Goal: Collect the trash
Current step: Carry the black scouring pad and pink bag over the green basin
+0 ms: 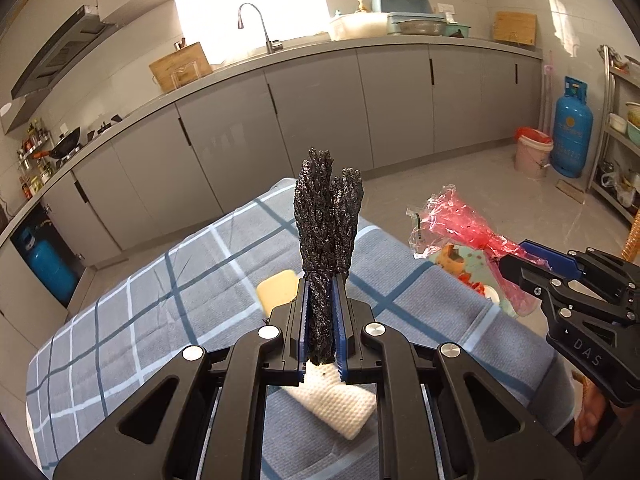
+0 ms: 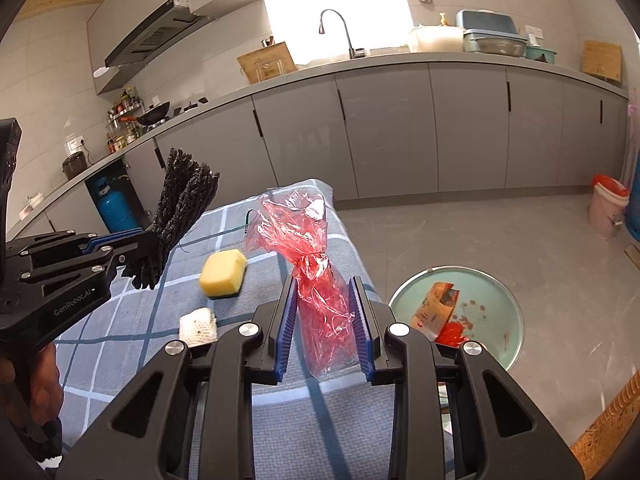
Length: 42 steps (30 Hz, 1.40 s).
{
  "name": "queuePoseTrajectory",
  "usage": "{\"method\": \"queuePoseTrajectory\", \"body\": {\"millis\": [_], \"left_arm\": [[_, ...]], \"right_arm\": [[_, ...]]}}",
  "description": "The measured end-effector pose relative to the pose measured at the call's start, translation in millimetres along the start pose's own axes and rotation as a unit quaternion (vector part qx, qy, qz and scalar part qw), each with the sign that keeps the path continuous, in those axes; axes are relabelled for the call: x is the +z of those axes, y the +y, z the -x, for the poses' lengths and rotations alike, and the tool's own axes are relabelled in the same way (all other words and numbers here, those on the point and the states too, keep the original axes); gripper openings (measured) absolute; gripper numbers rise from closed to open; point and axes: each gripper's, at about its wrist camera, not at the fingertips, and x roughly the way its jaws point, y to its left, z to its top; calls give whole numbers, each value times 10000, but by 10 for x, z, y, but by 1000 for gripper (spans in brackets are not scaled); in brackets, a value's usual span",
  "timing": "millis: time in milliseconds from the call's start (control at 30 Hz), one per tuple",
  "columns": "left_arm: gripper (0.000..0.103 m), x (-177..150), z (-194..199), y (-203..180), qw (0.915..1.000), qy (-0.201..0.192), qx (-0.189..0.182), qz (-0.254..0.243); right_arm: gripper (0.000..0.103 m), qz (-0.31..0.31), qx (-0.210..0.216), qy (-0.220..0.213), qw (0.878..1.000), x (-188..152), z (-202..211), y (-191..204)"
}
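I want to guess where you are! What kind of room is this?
It looks like a home kitchen. There is a sink faucet on a long counter with grey cabinets, a range hood over a wok on the stove, and a blue gas cylinder standing on the floor.

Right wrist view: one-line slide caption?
Right gripper holding red plastic wrapper above checked cloth; green basin below.
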Motion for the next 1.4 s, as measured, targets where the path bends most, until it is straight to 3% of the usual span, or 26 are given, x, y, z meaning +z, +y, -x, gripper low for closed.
{"method": "queuePoseTrajectory", "body": {"millis": [667, 1400], "left_arm": [[12, 296, -167, -561, 9980, -205, -467, -384], [12, 395, -685, -1112, 9938, 87, -810, -760]], "right_arm": [[28, -324, -528, -210, 9979, 94, 58, -505], [29, -640, -891, -111, 9939, 82, -132, -1085]]}}
